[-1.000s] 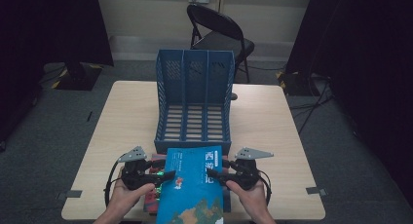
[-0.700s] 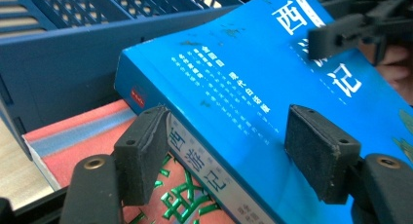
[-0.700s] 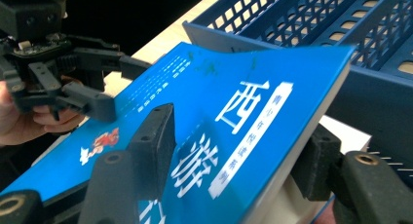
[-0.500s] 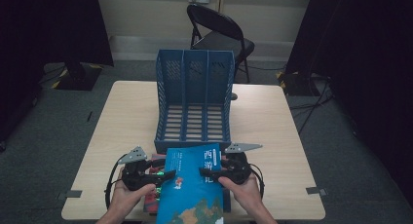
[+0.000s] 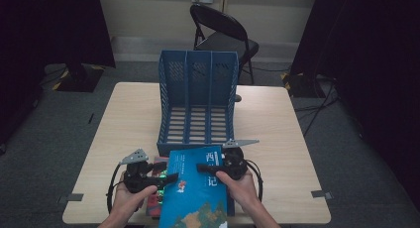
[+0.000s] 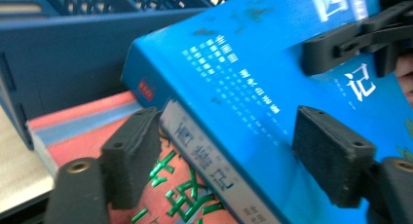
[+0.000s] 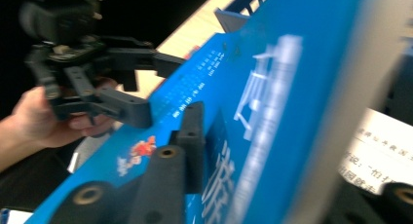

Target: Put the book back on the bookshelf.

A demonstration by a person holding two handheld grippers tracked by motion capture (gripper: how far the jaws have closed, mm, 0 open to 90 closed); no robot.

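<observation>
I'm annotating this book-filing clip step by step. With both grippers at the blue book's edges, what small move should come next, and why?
Probably lift the blue book slightly off the red book beneath it. The right gripper, whose jaws have just been closing, straddles the book's right edge, one jaw over the cover; the left gripper brackets its spine. The blue file rack stands open just ahead.

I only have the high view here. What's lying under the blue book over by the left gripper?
Observer: A red book with green lettering on its cover lies under the blue book.
Operator: Is the left gripper gripping?
Observer: The left gripper has the blue book's spine between its jaws, which have just been opening; the pads don't look pressed.
Operator: And the right one?
Observer: The right gripper has just been closing with the book's edge between its jaws; one pad lies on the cover, the other is too blurred to judge.
</observation>
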